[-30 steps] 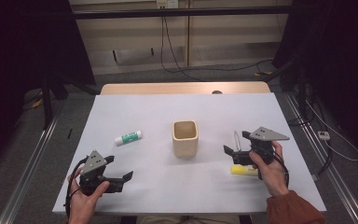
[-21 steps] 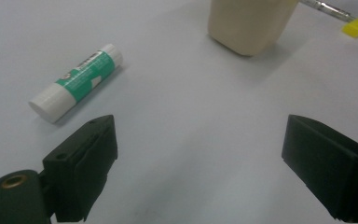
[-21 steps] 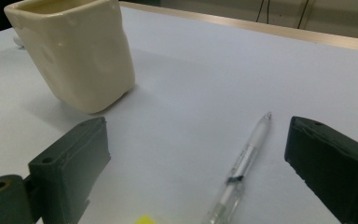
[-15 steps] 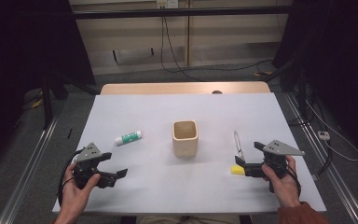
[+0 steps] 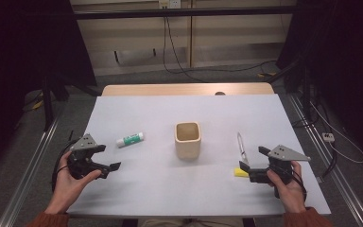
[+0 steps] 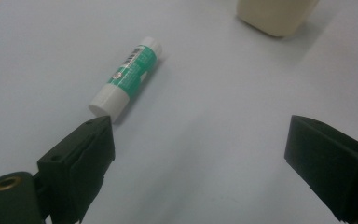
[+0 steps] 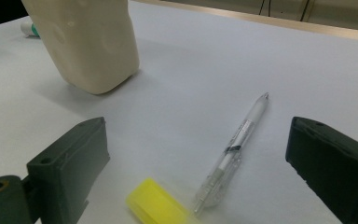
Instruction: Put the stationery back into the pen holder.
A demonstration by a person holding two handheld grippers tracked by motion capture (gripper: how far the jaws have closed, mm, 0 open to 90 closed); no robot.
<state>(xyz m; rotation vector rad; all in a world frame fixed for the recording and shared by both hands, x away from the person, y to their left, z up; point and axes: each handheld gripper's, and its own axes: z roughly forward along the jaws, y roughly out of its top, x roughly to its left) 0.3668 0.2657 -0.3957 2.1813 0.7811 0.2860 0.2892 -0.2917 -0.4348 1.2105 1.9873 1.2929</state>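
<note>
At the left edge of the white table, the left gripper rests low in the person's left hand with its jaws spread wide and nothing between them. Just ahead of it lies a glue stick, green-labelled with white ends, flat on its side. In the left gripper view the glue stick runs up and away from the tip of the left-hand jaw, its near end almost at that jaw's corner, so its long axis lies roughly along the reach and not across the gap. To take it, the jaws would likely need to shift sideways over it and turn so that they close across its width. In the middle stands a cream cup, upright and open at the top, well apart from both tools. Farther right, the right gripper is also wide open and holds nothing. A clear pen lies between its jaws on the table, slanting from near the gripper up and away, tip far, with a small yellow piece touching or just beside its near end. The right hand is clearly the nearer one for the pen, the left for the glue stick.
</note>
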